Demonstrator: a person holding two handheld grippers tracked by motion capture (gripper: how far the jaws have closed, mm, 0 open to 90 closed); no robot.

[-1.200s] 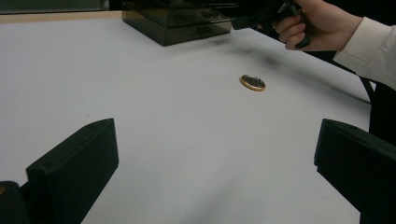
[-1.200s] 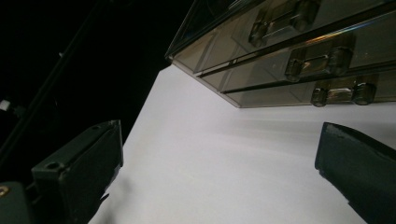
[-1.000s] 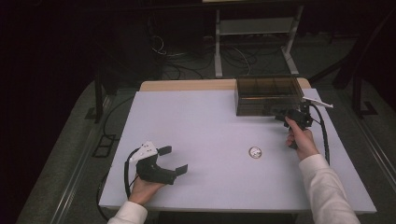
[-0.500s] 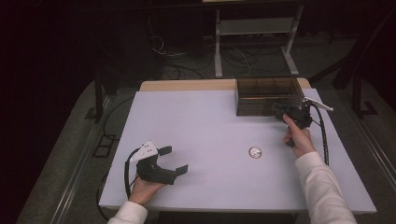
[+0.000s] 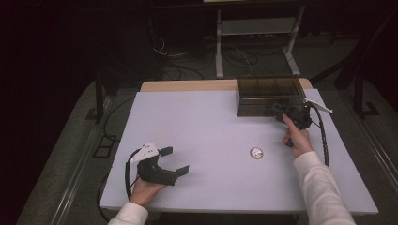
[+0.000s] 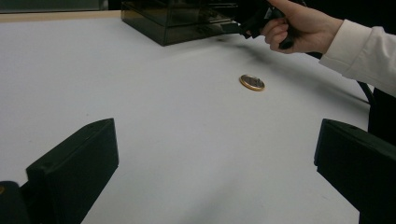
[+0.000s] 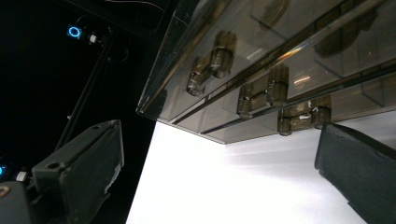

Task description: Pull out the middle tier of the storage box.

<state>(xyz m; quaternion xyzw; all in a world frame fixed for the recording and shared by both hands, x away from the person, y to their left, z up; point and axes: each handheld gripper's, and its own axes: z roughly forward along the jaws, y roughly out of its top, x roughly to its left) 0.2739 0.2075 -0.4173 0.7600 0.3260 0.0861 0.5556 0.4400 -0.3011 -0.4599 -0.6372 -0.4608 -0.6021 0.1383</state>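
My right hand [image 5: 294, 136] is stretched to the far right of the table [image 5: 206, 126], wrist bent, holding the right gripper [image 5: 284, 110] up against the near front of the smoked box [image 5: 267, 93]. Its jaws are wide apart with nothing between them; in the right gripper view the box's hinges [image 7: 275, 91] sit just ahead, view tilted. I can't tell whether a jaw tip touches the box wall.

My left hand [image 5: 145, 190] rests at the near left edge, left gripper [image 5: 173, 161] low over the table, pointing right. Jaws spread wide, empty.

A coin [image 5: 256, 153] lies flat on the table, near the right hand, well apart from the left gripper.
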